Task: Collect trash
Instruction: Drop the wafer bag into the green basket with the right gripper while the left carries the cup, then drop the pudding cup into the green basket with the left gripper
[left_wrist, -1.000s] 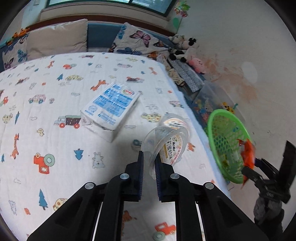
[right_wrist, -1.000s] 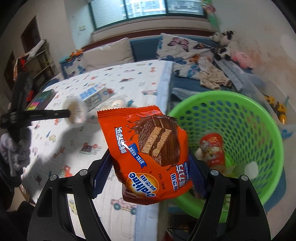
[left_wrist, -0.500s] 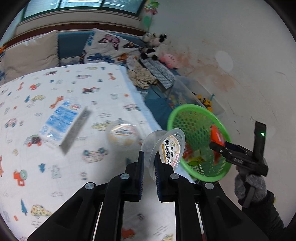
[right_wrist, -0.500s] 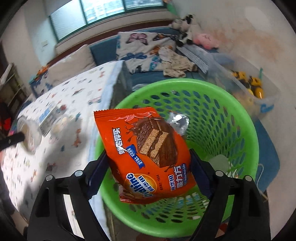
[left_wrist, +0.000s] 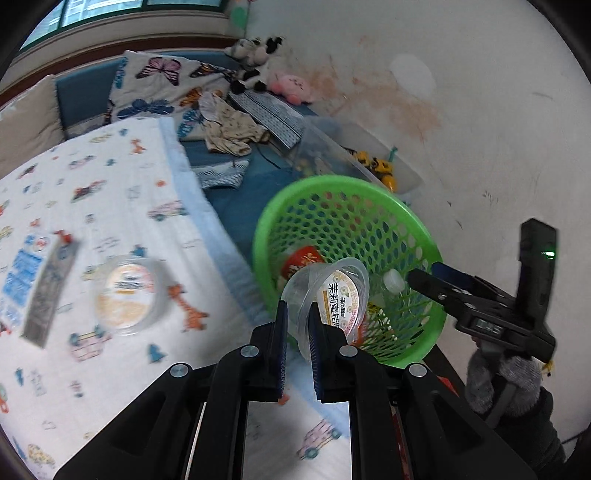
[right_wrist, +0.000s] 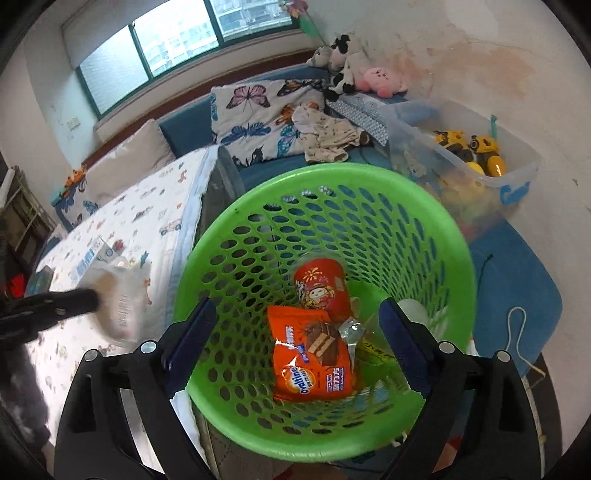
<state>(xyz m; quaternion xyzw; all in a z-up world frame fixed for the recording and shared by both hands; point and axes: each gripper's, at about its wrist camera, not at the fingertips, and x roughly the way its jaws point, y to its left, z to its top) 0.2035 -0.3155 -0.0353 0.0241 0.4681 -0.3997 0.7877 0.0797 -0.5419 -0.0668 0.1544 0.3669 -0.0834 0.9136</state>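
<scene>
Dropped from the right gripper (right_wrist: 295, 325), whose fingers have just been spreading and now stand wide and empty, the orange Ovaltine wrapper (right_wrist: 312, 360) lies in the green basket (right_wrist: 458, 240) at 6 o'clock of a red cup (right_wrist: 320, 284). Left gripper (left_wrist: 297, 332) pinches a clear cup (left_wrist: 325, 295), its label in Chinese characters, at the basket's 9 o'clock rim; it likely goes in next.

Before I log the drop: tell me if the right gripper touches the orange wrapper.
Apart. The right wrist view shows the right gripper open, the orange wrapper lying below in the green basket.
</scene>
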